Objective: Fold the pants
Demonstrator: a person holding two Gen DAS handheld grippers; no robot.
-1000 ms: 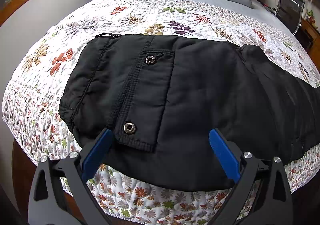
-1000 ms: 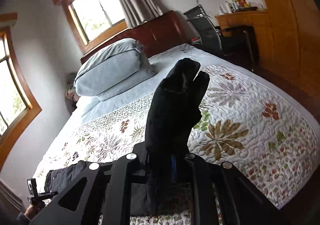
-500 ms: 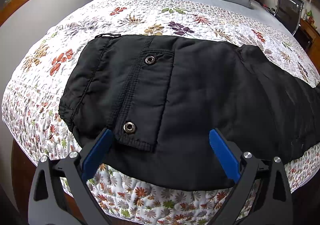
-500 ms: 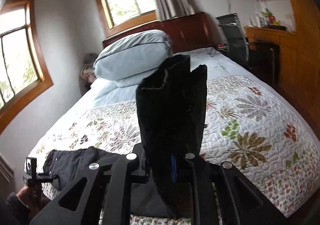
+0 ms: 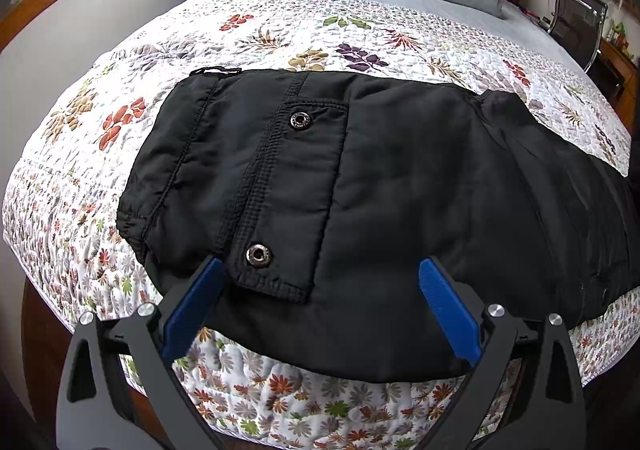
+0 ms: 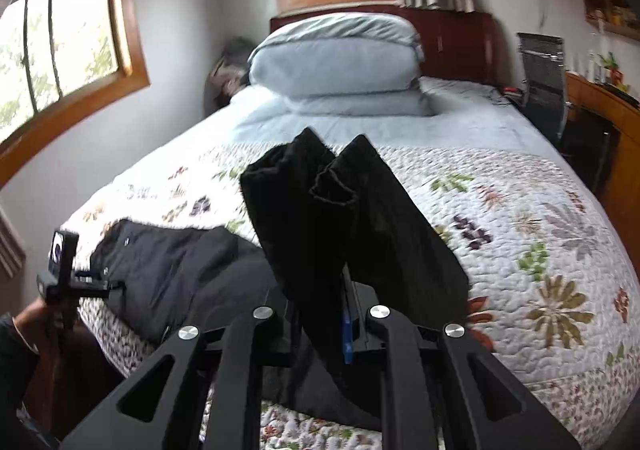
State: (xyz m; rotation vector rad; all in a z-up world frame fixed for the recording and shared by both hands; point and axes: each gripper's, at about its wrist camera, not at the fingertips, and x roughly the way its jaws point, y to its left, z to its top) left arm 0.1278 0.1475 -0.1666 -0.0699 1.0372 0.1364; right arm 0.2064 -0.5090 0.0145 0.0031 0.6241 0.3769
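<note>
Black pants (image 5: 400,190) spread flat along near edge of floral quilt (image 5: 280,34), waistband end with two snap buttons (image 5: 258,253) toward left. Left gripper (image 5: 320,302) poised just above near hem, blue jaws wide apart, nothing between. Right gripper (image 6: 320,314) clamped tight on both leg cuffs (image 6: 320,186), lifted upright above quilt. Pillows (image 6: 336,62) stacked at headboard.
</note>
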